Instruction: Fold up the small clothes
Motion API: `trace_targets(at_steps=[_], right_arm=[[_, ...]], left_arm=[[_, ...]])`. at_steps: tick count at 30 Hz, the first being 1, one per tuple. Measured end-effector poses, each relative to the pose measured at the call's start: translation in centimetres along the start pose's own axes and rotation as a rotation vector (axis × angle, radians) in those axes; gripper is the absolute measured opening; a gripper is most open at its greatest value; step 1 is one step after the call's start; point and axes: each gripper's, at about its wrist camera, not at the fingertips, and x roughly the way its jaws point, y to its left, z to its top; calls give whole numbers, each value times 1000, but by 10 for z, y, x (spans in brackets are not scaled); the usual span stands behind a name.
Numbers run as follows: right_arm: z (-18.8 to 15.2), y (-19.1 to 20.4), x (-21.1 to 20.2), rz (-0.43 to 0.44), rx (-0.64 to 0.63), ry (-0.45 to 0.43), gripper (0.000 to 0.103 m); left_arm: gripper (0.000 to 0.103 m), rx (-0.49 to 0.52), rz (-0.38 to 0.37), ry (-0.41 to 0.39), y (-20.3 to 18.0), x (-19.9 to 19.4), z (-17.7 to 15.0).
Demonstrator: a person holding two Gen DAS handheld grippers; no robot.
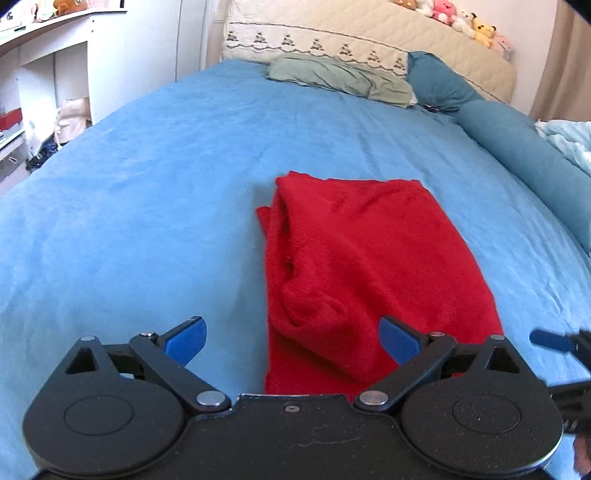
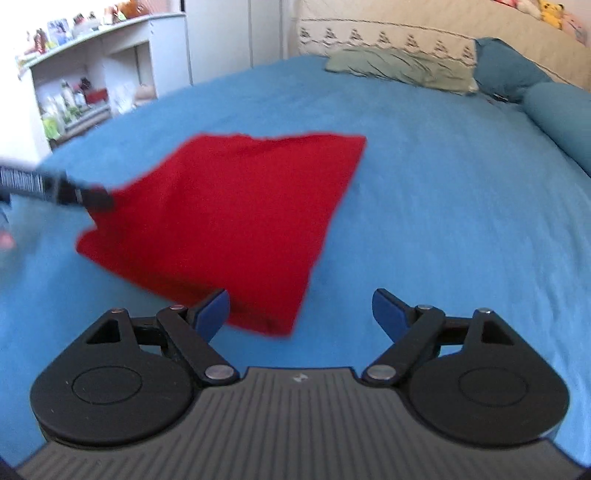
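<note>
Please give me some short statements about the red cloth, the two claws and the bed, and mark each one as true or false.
1. The red garment lies on a blue bed sheet. True.
2. The left claw is shut on the garment. False: its jaws stand wide apart and hold nothing.
3. The right claw is open. True.
4. The garment is spread out fully flat in one layer. False: it is already folded over, with bunched layers along its left edge in the left wrist view.
5. A grey-green pillow lies at the far end of the bed. True.
6. The plush toys sit on the garment. False: they sit on top of the headboard, far from it.
</note>
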Motion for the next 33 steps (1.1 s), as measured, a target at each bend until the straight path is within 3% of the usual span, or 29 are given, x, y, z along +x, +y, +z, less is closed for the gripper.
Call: trace_targets(at_steps=[3, 9, 13, 19, 23, 27, 31, 33], right_arm=[[-13, 2, 13, -37, 30, 2, 98], [-1, -9, 23, -138, 84, -35, 92], [-10, -28, 27, -103, 132, 17, 92], [-13, -27, 28, -101, 111, 19, 92], [-1, -31, 15, -23, 81, 46, 94], [21, -47, -12, 125, 127, 58, 103], [62, -61, -16, 180, 191, 59, 103], [83, -66, -5, 215, 236, 100, 103]], left_arm=[[101, 5, 19, 0, 0, 2, 2], [101, 17, 97, 4, 8, 12, -2], [101, 32, 125, 84, 20, 29, -24], [101, 87, 147, 78, 12, 28, -28], [100, 87, 124, 64, 8, 11, -11], [103, 111, 53, 35, 3, -8, 20], [103, 70, -51, 91, 3, 4, 60], [103, 40, -99, 137, 5, 20, 74]])
